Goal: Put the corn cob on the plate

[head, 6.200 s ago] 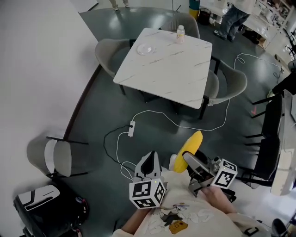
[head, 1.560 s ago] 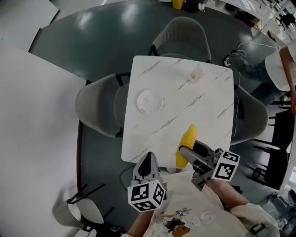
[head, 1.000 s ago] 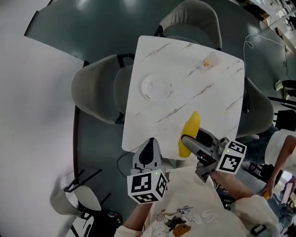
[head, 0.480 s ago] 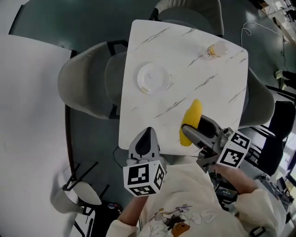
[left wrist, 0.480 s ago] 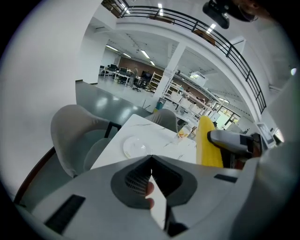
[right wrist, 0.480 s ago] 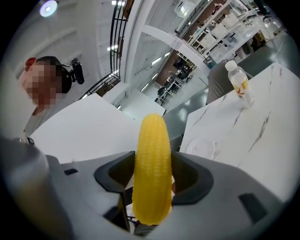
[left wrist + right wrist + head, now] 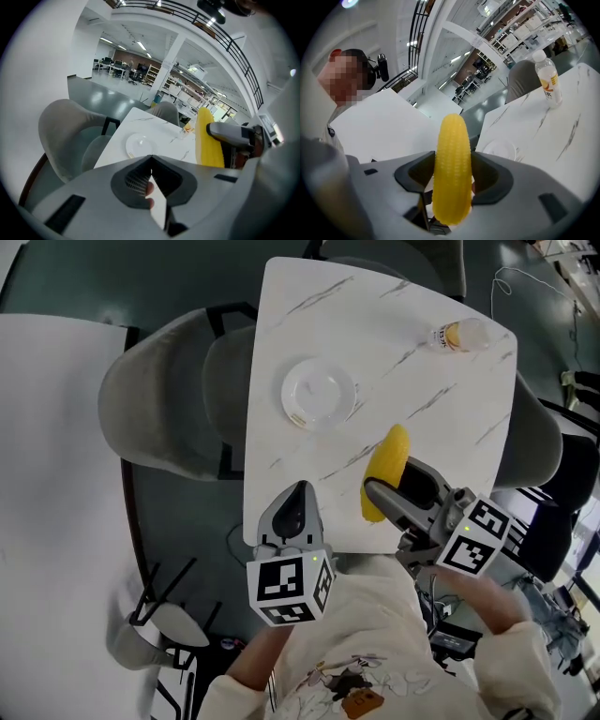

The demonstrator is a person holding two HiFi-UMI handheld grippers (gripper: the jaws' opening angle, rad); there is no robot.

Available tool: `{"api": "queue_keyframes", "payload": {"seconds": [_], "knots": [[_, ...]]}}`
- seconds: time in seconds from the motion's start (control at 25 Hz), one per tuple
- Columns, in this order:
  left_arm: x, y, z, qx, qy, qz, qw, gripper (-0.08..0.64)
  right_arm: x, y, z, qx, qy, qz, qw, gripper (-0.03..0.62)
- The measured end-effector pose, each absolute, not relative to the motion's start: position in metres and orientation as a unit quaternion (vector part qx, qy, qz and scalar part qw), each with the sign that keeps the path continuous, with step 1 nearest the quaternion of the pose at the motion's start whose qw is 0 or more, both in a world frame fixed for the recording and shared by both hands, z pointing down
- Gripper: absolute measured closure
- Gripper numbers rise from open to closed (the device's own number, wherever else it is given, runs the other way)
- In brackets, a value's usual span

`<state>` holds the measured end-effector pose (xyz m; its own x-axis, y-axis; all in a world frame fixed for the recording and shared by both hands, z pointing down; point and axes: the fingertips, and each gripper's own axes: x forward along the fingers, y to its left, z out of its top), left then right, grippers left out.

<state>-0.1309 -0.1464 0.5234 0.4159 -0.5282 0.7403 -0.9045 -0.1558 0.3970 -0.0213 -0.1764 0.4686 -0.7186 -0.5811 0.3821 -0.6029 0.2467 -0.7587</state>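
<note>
grey left gripper (image 7: 296, 493) hovers over the marble surface's (image 7: 412, 390) near edge, jaws together on nothing. a white plate (image 7: 319, 395) sits toward the left edge. the right gripper (image 7: 394, 501) is clamped on the yellow corn cob (image 7: 386, 463), above the surface, apart from the plate.

Yellow corn cob (image 7: 386, 465) lengthwise in the right claw (image 7: 451, 176), apart from the white plate (image 7: 319, 393).

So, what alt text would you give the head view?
From above, the right gripper holds a yellow corn cob over a white marble table, short of the empty plate. The left gripper, shut and empty, hangs at the table's near edge; a bottle sits near the far corner.
</note>
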Motion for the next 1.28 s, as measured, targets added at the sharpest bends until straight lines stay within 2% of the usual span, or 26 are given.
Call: {"api": "queue_keyframes", "payload": {"seconds": [0.68, 1.28], "knots": [[-0.148, -0.184, 0.608, 0.725, -0.468, 0.259, 0.434, 0.552, -0.038, -0.235, 0.554, 0.420, -0.792, 0.437, 0.070, 0.356], [-0.142, -0.199, 0.655, 0.718, -0.454, 0.267, 0.456, 0.552, -0.046, -0.267, 0.623, 0.451, -0.778, 0.404, 0.168, 0.356]]}}
